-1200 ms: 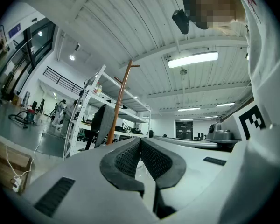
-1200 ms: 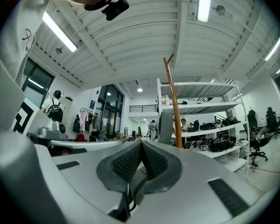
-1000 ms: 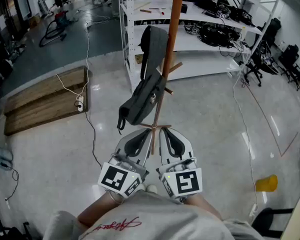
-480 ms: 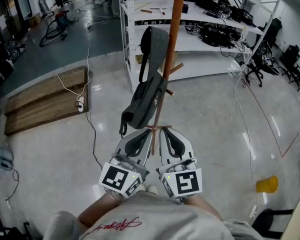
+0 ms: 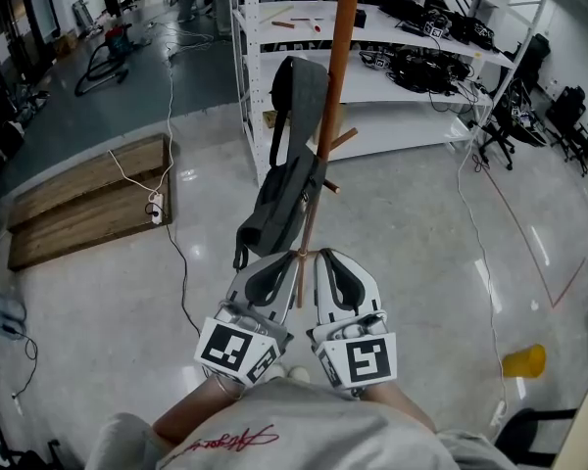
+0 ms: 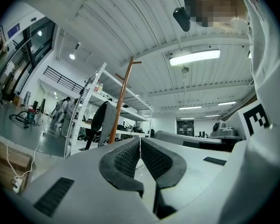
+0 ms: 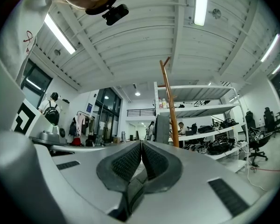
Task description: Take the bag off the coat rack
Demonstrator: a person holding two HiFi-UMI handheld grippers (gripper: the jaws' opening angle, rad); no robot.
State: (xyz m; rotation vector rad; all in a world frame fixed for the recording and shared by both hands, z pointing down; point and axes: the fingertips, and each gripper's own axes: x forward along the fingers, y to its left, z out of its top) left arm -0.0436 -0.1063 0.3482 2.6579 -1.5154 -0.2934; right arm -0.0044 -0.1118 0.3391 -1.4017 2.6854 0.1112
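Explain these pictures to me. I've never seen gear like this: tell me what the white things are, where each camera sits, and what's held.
No robot here: a person holds two hand tools, the left gripper and right gripper, each carrying a marker cube. One picture comes from a camera on the person's head, looking down; the other two ride on the grippers, looking along their jaws. Ahead on the floor stands a wooden coat rack with a grey bag hanging on it, white shelving behind. Both pairs of jaws are closed with nothing between them, so nothing is held; neither gripper touches the bag.
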